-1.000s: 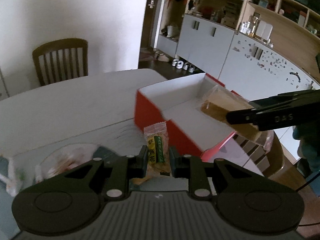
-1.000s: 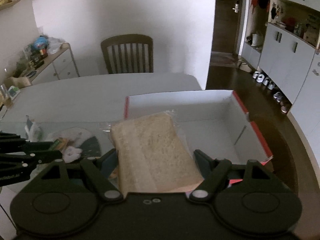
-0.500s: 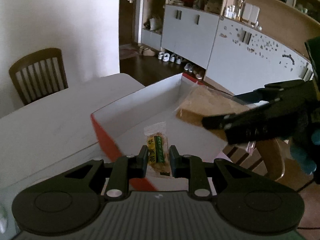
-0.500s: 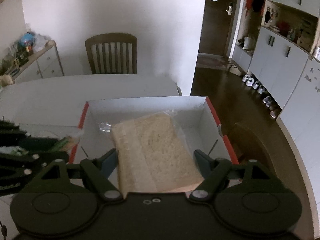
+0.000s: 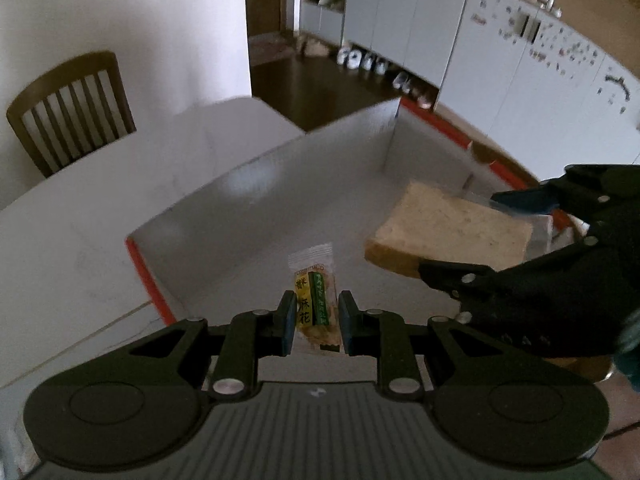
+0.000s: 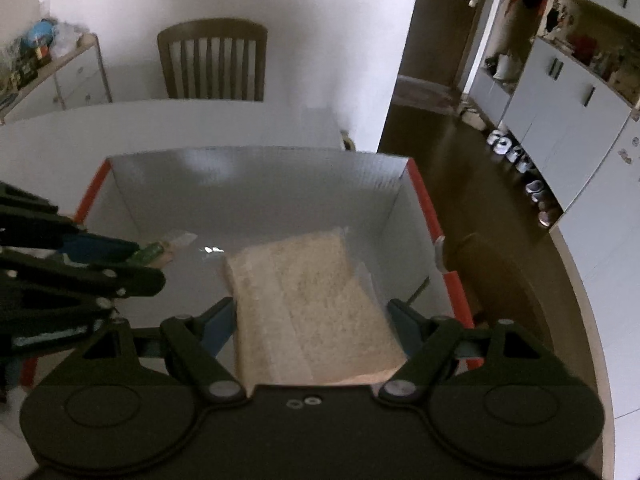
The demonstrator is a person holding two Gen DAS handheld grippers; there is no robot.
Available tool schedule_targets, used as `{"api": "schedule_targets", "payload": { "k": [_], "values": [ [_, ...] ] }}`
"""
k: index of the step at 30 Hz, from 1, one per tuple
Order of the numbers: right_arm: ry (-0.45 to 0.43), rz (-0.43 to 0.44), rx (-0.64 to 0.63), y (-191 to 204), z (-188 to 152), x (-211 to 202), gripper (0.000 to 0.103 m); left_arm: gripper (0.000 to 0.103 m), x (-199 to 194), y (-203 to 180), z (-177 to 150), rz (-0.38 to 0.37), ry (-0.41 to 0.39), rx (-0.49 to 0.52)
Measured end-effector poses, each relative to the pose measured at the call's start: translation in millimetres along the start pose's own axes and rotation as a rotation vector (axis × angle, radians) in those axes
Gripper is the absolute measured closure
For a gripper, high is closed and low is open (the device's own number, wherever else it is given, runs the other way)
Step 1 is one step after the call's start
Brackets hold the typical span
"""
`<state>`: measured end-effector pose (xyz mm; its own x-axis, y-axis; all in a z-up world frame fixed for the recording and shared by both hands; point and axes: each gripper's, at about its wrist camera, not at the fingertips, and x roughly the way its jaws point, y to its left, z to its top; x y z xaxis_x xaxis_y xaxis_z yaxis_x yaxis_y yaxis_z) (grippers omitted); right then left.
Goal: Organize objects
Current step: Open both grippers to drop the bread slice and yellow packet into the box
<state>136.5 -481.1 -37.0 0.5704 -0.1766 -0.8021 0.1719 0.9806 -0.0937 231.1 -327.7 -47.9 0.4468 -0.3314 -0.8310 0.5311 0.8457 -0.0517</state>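
- the left gripper [image 5: 313, 322], black with 2 blue-padded fingers, is pinched tight on a small clear snack packet with a green and yellow label [image 5: 313, 305], which stands up between its pads.
- that packet hangs over the near part of the open cardboard box, red outside and white inside [image 5: 304, 184], above the bare white floor of the box.
- the right gripper [image 6: 313, 326], also black with blue pads, holds a thick slice of pale bread in a clear plastic bag [image 6: 308, 304]; its fingers stand wide and press the 2 sides of the slice.
- the bread points forward into the box, over the box's right half as the right wrist view shows it; i cannot tell if its far end touches the floor.
- in the left wrist view the bread sits to the right of the packet, apart from it.
- the box rests on a white table [image 6: 168, 124], with its right side near the table edge.
- a brown wooden chair with a slatted back [image 6: 212, 62] stands at the far side of the table, against a white wall.
- white cabinets [image 5: 404, 20] line the room beyond the dark floor, with shoes in a row at their foot.
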Motion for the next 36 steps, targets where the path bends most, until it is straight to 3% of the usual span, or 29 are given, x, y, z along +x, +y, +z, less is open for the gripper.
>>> {"api": "schedule_targets", "payload": {
  "k": [3, 6, 11, 13, 22, 28, 36],
  "values": [
    [0.032, 0.005, -0.023, 0, -3, 14, 0.028, 0.082, 16, -1, 3, 0.008, 0.038, -0.003],
    [0.072, 0.009, -0.057, 2, -6, 28, 0.047, 0.082, 33, -1, 5, 0.017, 0.093, -0.004],
    [0.114, 0.032, -0.043, -2, -10, 38, 0.042, 0.082, 47, -7, 5, 0.014, 0.148, 0.009],
    [0.107, 0.037, -0.047, -4, -13, 37, 0.035, 0.082, 51, -8, 4, 0.015, 0.165, 0.013],
    [0.082, 0.070, -0.053, -10, -18, 23, 0.029, 0.082, 64, -10, 3, 0.025, 0.241, 0.013],
    [0.062, 0.080, -0.075, -13, -21, 11, 0.029, 0.077, 55, -7, 2, 0.021, 0.229, -0.010],
    [-0.013, 0.115, -0.064, -13, -19, -27, 0.029, 0.077, 13, -2, -6, 0.003, 0.138, -0.001]
  ]
}}
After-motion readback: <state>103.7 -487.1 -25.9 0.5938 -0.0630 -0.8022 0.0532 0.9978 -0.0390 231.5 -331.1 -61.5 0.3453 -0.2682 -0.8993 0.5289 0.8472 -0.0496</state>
